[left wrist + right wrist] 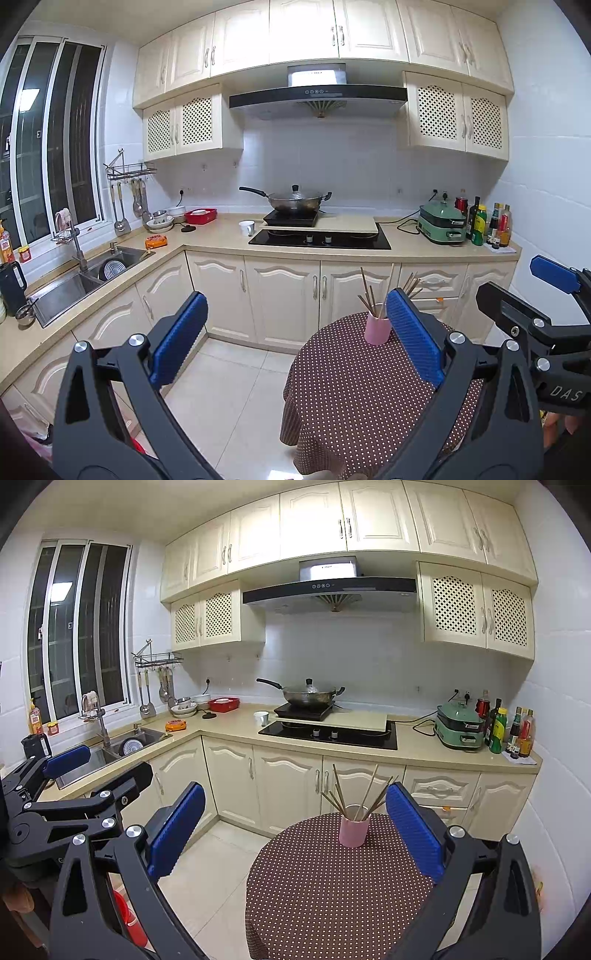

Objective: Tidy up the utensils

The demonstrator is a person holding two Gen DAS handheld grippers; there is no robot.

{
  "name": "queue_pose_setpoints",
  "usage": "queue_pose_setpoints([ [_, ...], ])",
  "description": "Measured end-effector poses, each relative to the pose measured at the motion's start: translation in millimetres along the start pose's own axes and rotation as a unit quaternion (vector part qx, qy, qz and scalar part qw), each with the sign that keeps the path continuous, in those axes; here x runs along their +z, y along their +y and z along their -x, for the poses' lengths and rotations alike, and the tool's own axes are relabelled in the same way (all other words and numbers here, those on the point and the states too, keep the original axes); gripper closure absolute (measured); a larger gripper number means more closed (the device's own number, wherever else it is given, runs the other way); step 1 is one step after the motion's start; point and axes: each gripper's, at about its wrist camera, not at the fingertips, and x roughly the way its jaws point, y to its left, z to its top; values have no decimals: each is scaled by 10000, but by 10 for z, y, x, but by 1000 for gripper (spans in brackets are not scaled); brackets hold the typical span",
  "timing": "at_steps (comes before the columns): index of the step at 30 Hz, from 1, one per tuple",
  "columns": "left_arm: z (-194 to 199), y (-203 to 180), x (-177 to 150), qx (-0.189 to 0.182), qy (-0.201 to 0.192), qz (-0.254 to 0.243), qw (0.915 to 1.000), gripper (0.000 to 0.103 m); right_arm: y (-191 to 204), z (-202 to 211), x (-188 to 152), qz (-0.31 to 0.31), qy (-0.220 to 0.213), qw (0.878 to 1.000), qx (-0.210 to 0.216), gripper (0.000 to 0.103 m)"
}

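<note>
The room is a small kitchen with cream cabinets, and the nearest surface is a round table [332,886] covered with a brown dotted cloth. Both grippers hang in the air in front of this table and neither touches anything. The left gripper [295,339] has its blue pads spread wide with nothing between them, and the right gripper [295,830] is parted in the same way and also holds nothing. They are held side by side and well back from the table, probably so that the person can first look over the scene. On the far part of the cloth stands a pink cup [354,830], upright, and a bundle of chopsticks [354,794] sits in it. The sticks lean out in different directions like a fan (nobody has straightened them, it seems), so I judge that the organizing is either finished into this cup or not yet started; I cannot tell which. Behind the table is the L-shaped counter with a black hob [328,733], and a wok [306,696] with a lid rests on a small cooker on it. On the left there is a sink [110,749] under the window, and bottles [509,731] stand in the right corner.
</note>
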Motion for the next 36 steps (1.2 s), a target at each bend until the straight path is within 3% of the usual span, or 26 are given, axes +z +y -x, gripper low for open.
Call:
queue_pose_setpoints([
  [36,-62,4,-80,-128,127,-10,9998,7,93,-117,-89,-4,123,9997,-187,8],
])
